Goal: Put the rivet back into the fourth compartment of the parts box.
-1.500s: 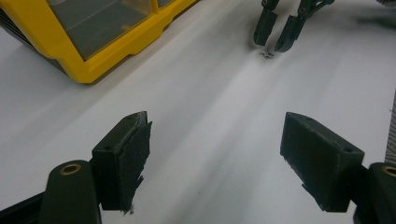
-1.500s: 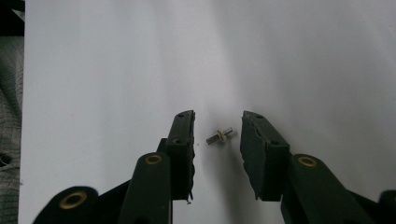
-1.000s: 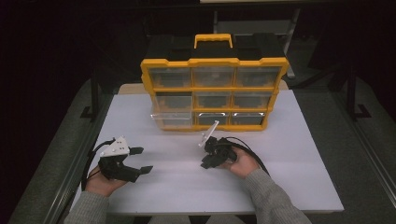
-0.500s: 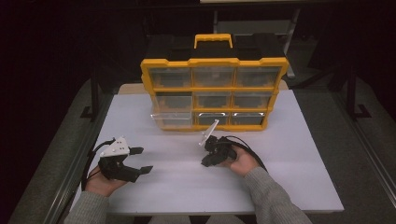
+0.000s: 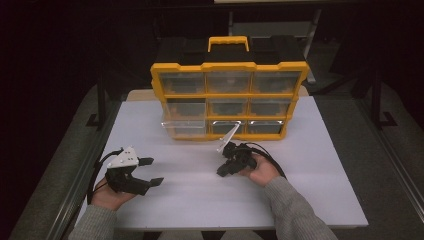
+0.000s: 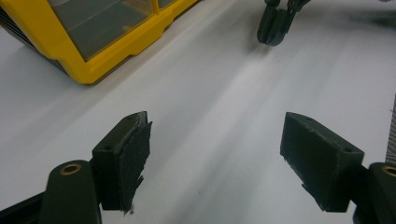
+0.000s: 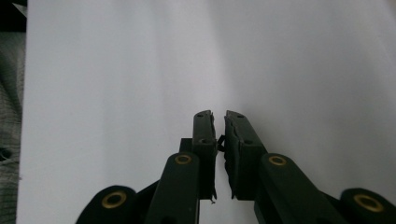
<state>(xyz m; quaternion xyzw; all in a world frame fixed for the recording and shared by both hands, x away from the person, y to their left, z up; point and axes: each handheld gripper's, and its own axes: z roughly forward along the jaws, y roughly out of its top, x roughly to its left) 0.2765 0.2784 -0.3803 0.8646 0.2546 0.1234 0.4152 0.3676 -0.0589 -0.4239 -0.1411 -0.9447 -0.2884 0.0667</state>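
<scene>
White table [image 5: 310, 195] in a dark room. The organizer [image 5: 227, 100], yellow with clear drawers and a handle on top, stands upright at the far edge. Can't tell what's in the drawers. Left gripper [image 5: 150, 172] spread wide, nothing in it. Right gripper [image 5: 223, 170] has just been closing, nearly clenched, empty.

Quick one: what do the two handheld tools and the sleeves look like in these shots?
Both are black two-jaw tools. The left tool carries a grey three-cornered plate on top, and the right tool has one too; black cables trail from each. Jaws are blocky with dark textured pads and brass-coloured pivot rings. The person wears grey knit sleeves.
</scene>
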